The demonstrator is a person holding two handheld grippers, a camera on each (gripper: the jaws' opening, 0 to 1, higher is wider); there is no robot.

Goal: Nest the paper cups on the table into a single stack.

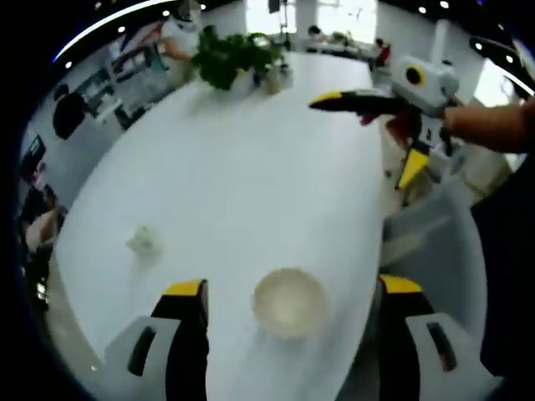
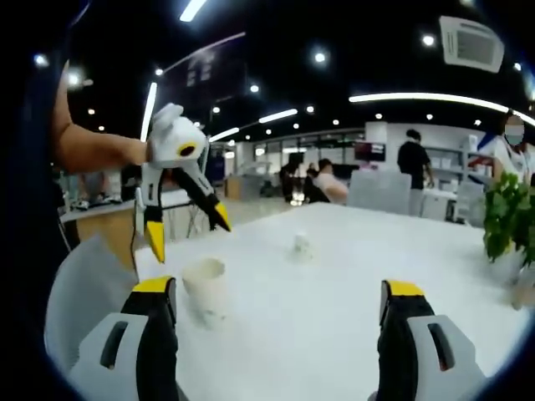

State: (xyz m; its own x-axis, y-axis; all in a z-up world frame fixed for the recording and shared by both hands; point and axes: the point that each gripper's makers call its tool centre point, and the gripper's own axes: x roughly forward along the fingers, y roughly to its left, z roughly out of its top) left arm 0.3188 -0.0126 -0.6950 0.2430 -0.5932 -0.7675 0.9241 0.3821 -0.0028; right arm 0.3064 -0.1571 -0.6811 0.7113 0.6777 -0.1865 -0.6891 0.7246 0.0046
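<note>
- On the white table (image 1: 251,167), left gripper view: one upright paper cup (image 1: 290,302) stands near the table's closest edge, mouth open upward, interior looks empty.
- Same cup in the right gripper view (image 2: 206,289): stands upright on the table, toward its left edge, free of both grippers.
- Left gripper (image 1: 288,313): jaws spread wide, one on each side of the cup, not touching it; nothing held. Cup sits roughly midway between the two yellow-tipped jaws, seen from above.
- Left gripper as seen from the right gripper view (image 2: 188,225): hangs above and slightly left of the cup, jaws parted, tips pointing down, held by a person's hand (image 2: 138,152).
- Right gripper (image 2: 280,313): jaws wide apart, empty, looking across the table; cup sits just inside its left jaw, apart from it.
- Right gripper as seen from the left gripper view (image 1: 376,138): over the table's right edge, well beyond the cup, jaws parted, one pointing over the table, the other downward.
- Small white object (image 1: 142,241) on the table, left of the cup and well apart from it; too blurred to identify. Same object in the right gripper view (image 2: 301,245), beyond the cup.
- Potted green plant (image 1: 234,57) at the table's far end.
- Several people in the background beyond the table.
</note>
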